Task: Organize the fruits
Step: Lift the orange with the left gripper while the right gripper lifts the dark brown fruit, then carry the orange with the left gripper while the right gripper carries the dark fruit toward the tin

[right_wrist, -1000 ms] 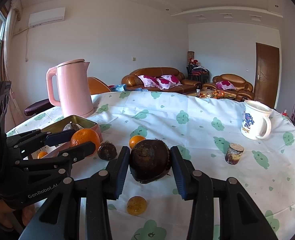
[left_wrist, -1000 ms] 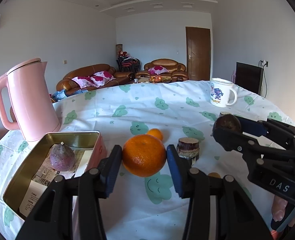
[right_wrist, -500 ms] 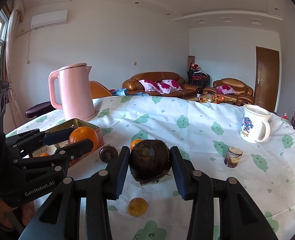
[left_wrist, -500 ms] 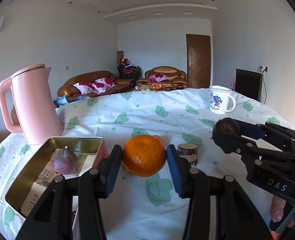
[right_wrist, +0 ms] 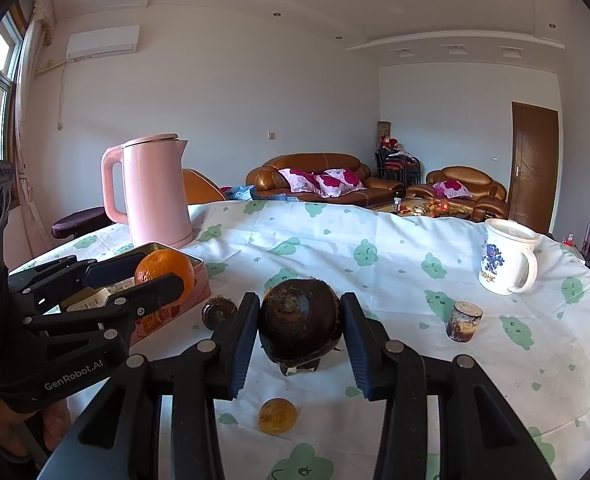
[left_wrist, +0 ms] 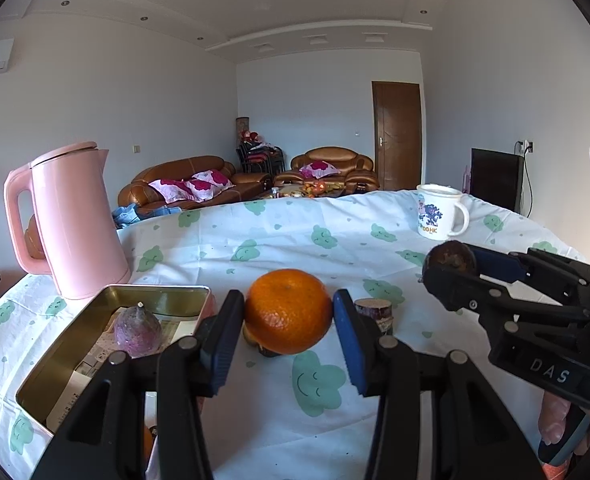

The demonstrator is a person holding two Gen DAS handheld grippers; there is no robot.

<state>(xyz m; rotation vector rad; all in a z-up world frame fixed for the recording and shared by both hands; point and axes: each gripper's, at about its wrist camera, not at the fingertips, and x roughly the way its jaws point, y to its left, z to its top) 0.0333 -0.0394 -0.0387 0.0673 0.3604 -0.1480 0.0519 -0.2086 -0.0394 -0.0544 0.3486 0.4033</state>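
Gold tin (left_wrist: 107, 320) at eight o'clock holding one purple fruit (left_wrist: 137, 332) and papers, left gripper (left_wrist: 289, 322) clamping one orange (left_wrist: 288, 310) above the tablecloth (left_wrist: 295, 236), right gripper (right_wrist: 301, 326) clamping one dark brown fruit (right_wrist: 299, 326), one pink kettle (left_wrist: 71, 220), one mug (left_wrist: 439, 211)

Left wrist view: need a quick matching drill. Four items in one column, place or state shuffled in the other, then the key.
Items
1. orange
2. purple fruit
3. dark brown fruit
4. white mug

Places
A. inside the gold tin
B. gripped in the right claw
C. standing on the tablecloth, far right
D. gripped in the left claw

Pairs: 1-D, 2-A, 3-B, 4-C
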